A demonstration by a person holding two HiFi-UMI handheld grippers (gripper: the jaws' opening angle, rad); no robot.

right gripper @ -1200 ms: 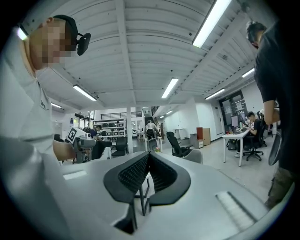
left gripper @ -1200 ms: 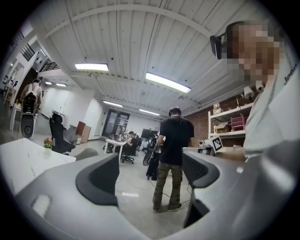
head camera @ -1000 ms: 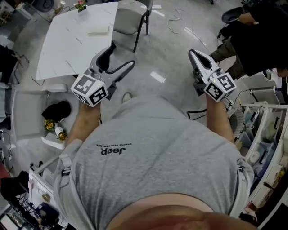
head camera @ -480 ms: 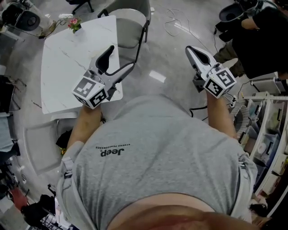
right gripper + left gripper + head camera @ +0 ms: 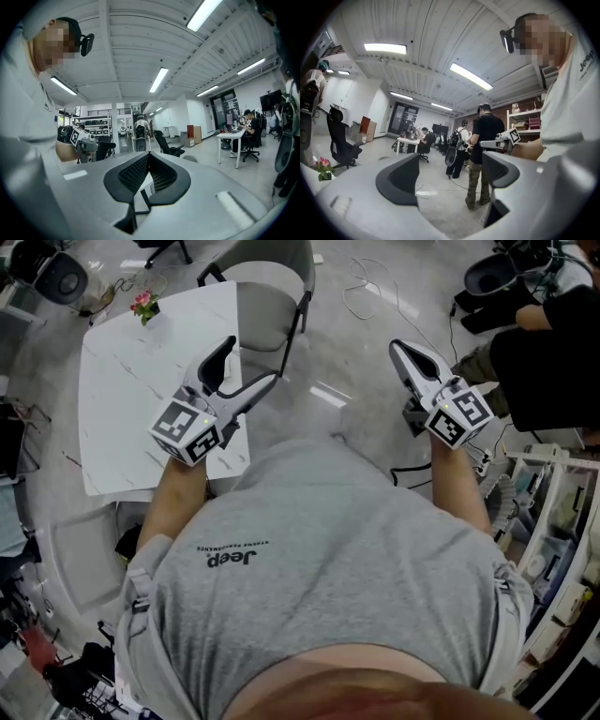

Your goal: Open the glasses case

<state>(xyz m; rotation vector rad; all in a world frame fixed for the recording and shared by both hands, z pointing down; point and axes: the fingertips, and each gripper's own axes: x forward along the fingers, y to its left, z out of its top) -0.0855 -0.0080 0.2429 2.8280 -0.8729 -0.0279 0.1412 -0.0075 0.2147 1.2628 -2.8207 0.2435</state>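
Left hand-held gripper point(image 5: 249, 362) stands wide apart, holding nothing; right hand-held gripper point(image 5: 401, 351) — jaws pressed together, empty.

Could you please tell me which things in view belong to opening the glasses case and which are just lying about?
Job in hand: left gripper, jaws apart, empty; right gripper, jaws together, empty. No glasses case shows in any view.

Lying about: white table, flowers, grey chair, floor cables, shelves.
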